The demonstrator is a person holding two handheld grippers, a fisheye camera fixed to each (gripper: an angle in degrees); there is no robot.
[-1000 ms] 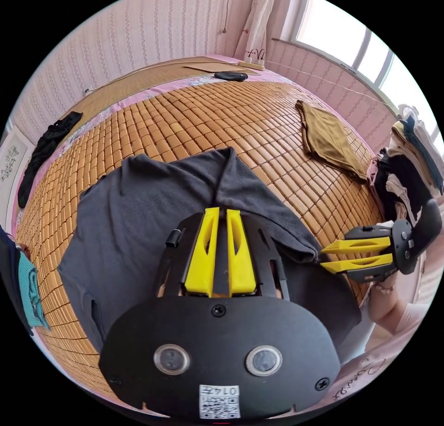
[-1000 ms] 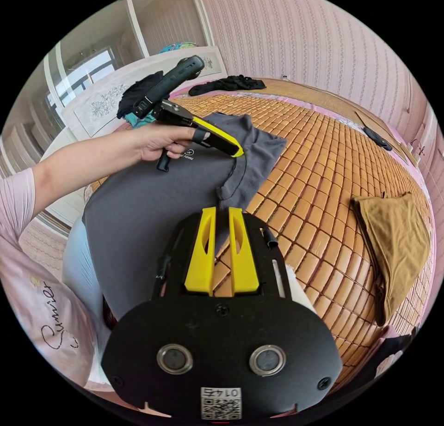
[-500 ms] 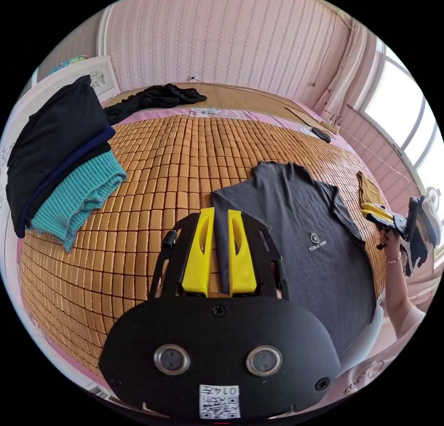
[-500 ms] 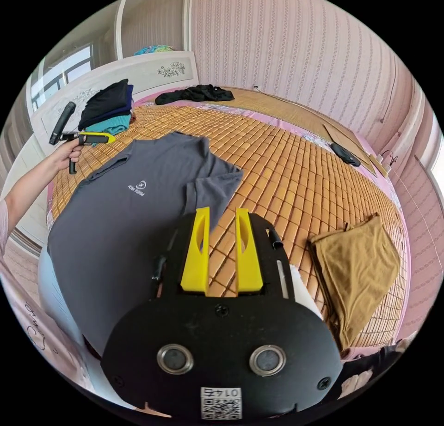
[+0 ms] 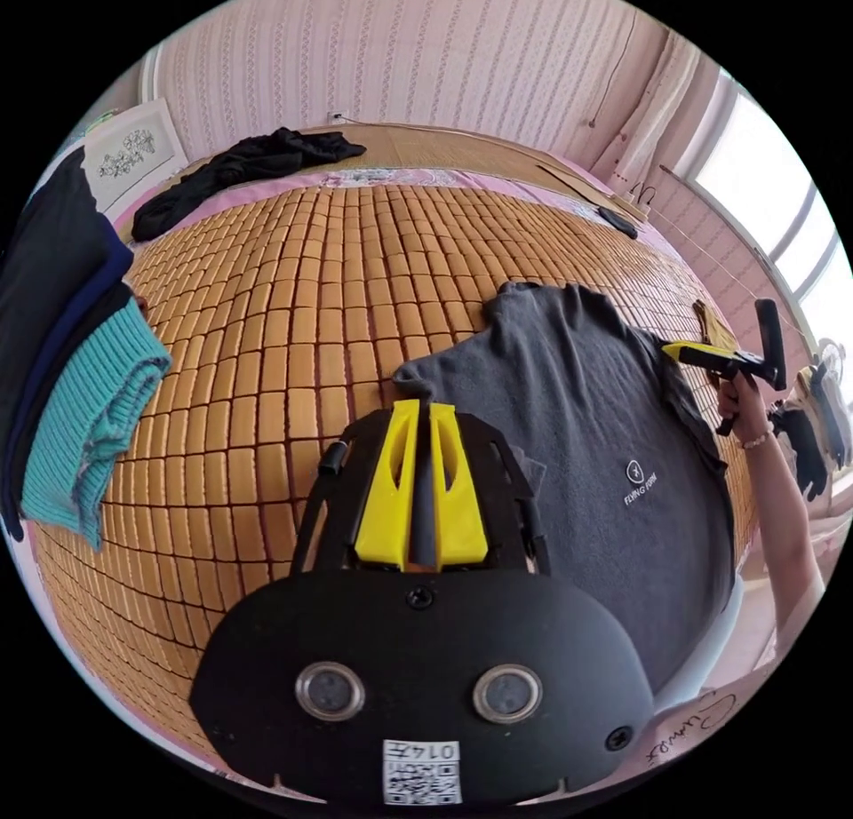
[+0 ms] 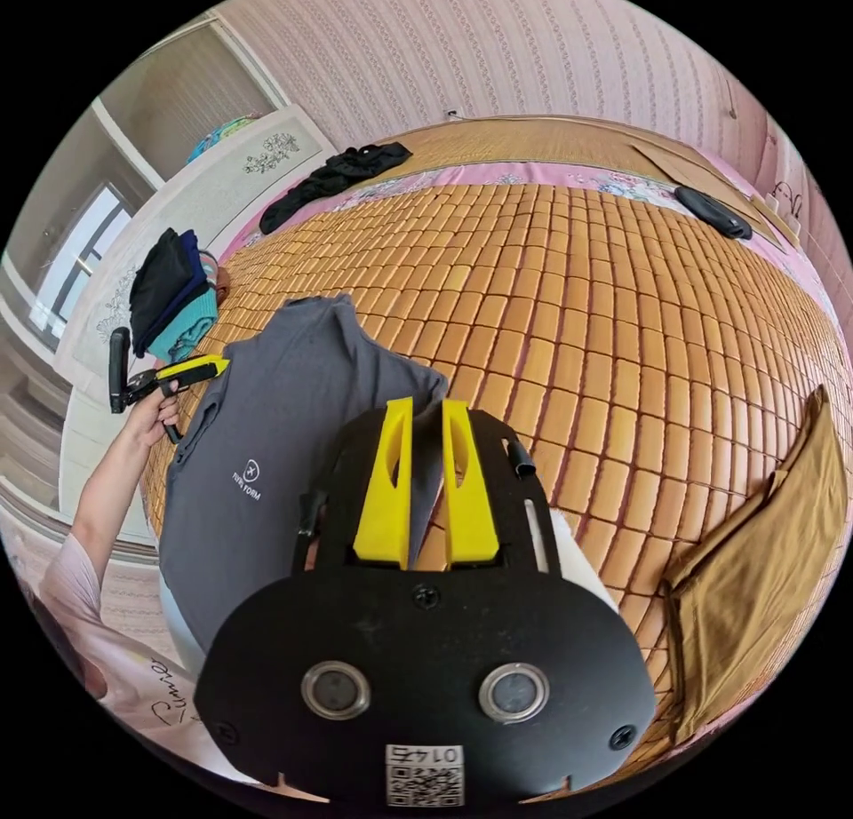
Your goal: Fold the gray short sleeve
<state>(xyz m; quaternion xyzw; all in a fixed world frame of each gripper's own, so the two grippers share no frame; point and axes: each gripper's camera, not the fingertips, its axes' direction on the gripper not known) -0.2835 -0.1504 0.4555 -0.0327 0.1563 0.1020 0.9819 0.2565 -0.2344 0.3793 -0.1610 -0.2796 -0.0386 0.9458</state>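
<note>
The gray short-sleeve shirt lies spread on the bamboo mat with its small white logo facing up. In the left gripper view, my left gripper is shut on one sleeve edge, with gray cloth between the yellow jaws. My right gripper is at the shirt's far side, held by a hand. In the right gripper view, the shirt runs left from my right gripper, whose jaws are pinched on the other sleeve. Across the shirt, my left gripper sits at its shoulder edge.
The bamboo mat covers a bed. A stack of folded teal and dark clothes sits near the left gripper. A black garment lies far back, and a brown garment at the right. A small black item is near the wall.
The two grippers have moved far apart and the bunched shirt is now spread flat. The right jaws, wider half a second ago, have closed on the sleeve.
</note>
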